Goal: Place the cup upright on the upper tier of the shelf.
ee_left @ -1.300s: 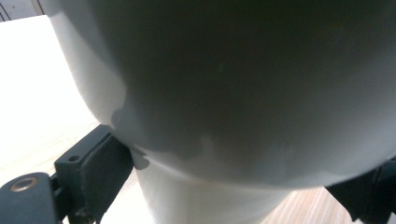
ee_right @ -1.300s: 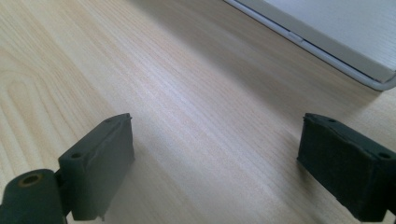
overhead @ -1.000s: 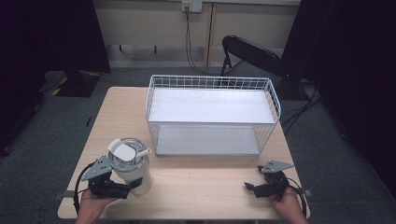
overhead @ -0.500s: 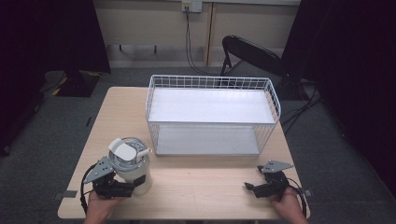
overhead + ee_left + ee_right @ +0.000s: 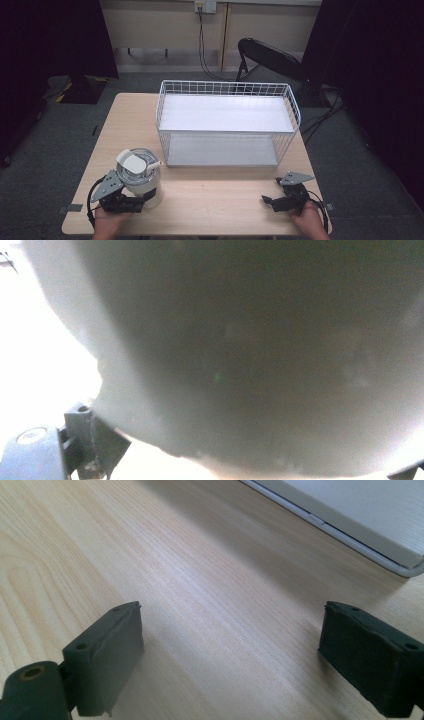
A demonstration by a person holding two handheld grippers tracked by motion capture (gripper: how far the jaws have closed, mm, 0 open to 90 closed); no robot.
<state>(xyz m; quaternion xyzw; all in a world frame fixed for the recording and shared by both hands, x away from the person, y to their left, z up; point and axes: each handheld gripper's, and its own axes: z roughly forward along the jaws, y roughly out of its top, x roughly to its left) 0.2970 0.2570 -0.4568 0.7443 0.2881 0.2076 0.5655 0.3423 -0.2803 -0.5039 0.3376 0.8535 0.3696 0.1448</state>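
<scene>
A white lidded jug (image 5: 140, 175) stands upright near the table's front left corner. My left gripper (image 5: 141, 200) sits low at its base, jaws reaching round the near side. In the left gripper view the jug's white wall (image 5: 250, 350) looms very close between my widely spread jaws of the left gripper (image 5: 252, 450), open; whether the pads touch it is unclear. My right gripper (image 5: 267, 201) rests at the front right of the table, open and holding nothing. Its jaws (image 5: 230, 650) stand apart over bare wood.
A large white wire basket (image 5: 227, 90) with a white floor stands at the middle and back of the wooden table (image 5: 215, 200); its base edge (image 5: 360, 525) lies ahead of my right gripper. A black chair (image 5: 270, 55) stands behind the table.
My left gripper has edged slightly forward and right, closer round the jug's base. The jug and the right gripper have stayed put.
</scene>
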